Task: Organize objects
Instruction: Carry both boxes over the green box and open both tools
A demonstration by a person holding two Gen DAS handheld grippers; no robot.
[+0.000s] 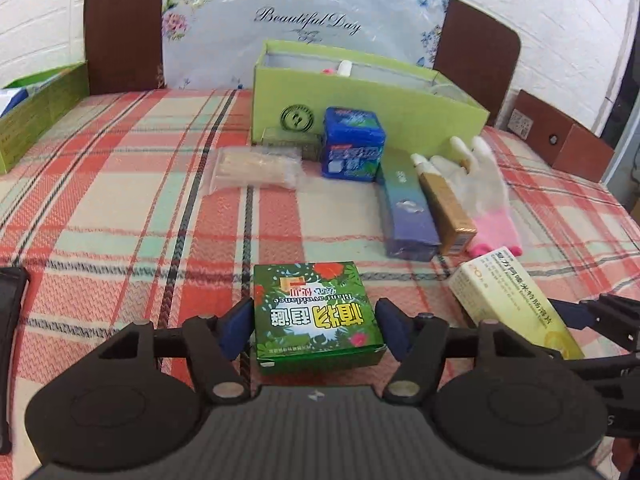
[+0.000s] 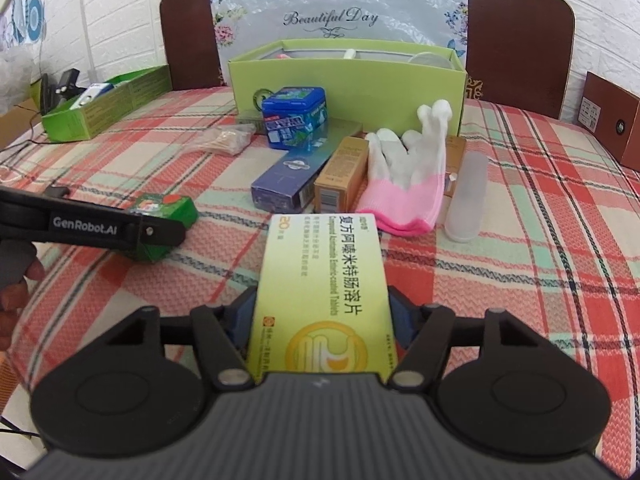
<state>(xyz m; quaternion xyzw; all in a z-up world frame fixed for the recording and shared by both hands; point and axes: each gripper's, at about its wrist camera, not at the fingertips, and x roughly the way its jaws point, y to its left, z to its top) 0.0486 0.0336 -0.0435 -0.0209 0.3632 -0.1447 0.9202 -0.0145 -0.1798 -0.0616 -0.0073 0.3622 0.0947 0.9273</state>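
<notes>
Left gripper point(image 1: 314, 326) clamped on green mosquito-coil box point(image 1: 316, 312), right gripper point(image 2: 322, 320) clamped on yellow tablet box point(image 2: 322, 292); both boxes near side of lime storage box point(image 2: 360, 80), on plaid cloth point(image 1: 120, 200)

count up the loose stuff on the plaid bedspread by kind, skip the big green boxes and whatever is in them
Cartons: 6 – green box, yellow medicine box, purple box, gold box, a low green one, a brown one behind the glove
Blue tin: 1
Glove: 1
Bag of swabs: 1
Frosted tube: 1
Total: 10
</notes>
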